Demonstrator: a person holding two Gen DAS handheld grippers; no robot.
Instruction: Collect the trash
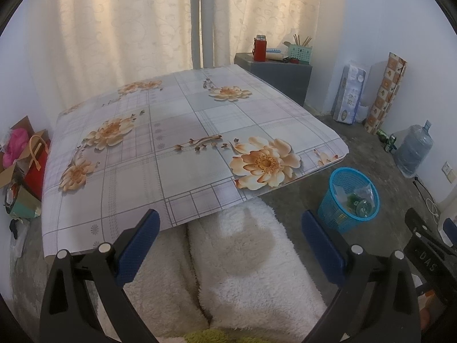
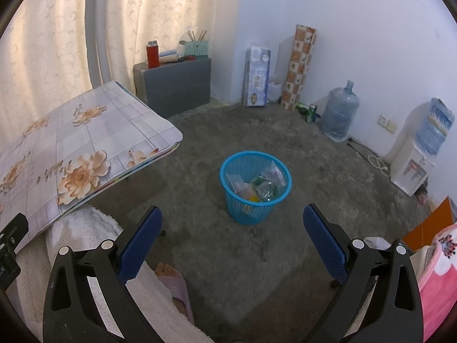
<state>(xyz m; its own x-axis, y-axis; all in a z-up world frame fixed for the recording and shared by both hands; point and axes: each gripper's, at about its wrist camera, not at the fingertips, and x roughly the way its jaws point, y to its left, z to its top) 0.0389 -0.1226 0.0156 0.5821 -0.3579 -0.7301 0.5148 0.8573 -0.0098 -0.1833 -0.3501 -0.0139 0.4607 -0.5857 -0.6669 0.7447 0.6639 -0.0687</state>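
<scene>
A blue mesh wastebasket (image 2: pixel 255 188) stands on the grey floor beside the table and holds a clear bottle, plastic wrappers and a green item. The same wastebasket (image 1: pixel 349 200) appears at the right of the left wrist view. My right gripper (image 2: pixel 232 238) is open and empty, raised above the floor just in front of the basket. Held over the near edge of the flower-print table (image 1: pixel 177 143), my left gripper (image 1: pixel 228 243) is open and empty too. The tabletop carries nothing that I can see.
A person's legs in a white fleece garment (image 1: pixel 237 271) and a foot in a pink slipper (image 2: pixel 175 288) are under me. A grey cabinet (image 2: pixel 174 83), water jug (image 2: pixel 340 113), green cans (image 2: pixel 310 111), dispenser (image 2: pixel 414 165) and rolled mat (image 2: pixel 298 65) line the walls. Bags (image 1: pixel 25 165) sit left.
</scene>
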